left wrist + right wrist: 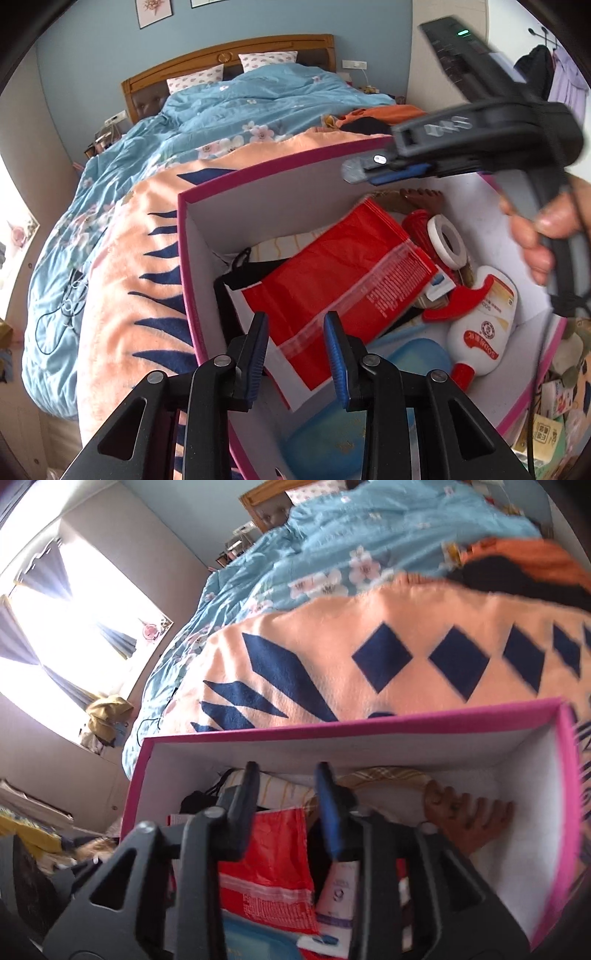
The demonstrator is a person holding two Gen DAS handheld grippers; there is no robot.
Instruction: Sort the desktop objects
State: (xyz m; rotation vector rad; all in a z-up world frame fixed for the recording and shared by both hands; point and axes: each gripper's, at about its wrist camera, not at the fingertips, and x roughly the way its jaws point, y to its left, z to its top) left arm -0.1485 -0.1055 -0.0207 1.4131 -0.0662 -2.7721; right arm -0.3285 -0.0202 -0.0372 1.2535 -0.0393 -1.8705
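Note:
A pink-rimmed cardboard box (280, 166) with white inner walls holds several things. Among them are a red bag (332, 266) with a clear zip strip, a roll of white tape (447, 240), a white bottle (484, 325) with red print and a blue plastic container (417, 354). My left gripper (295, 325) hangs over the bag's near corner, jaws apart and not pressing on it. My right gripper (360, 171), held by a hand (535, 236), hovers over the box's far rim. In the right wrist view the right gripper (288, 775) is open and empty above the box (332, 727) and the red bag (273, 856).
The box rests against a bed with a peach blanket (122, 295) and a blue floral quilt (236, 96). A brown hand-shaped object (469, 812) lies against the far wall inside the box. Packets and books (554, 417) crowd the right; a bright window (74, 609) is on the left.

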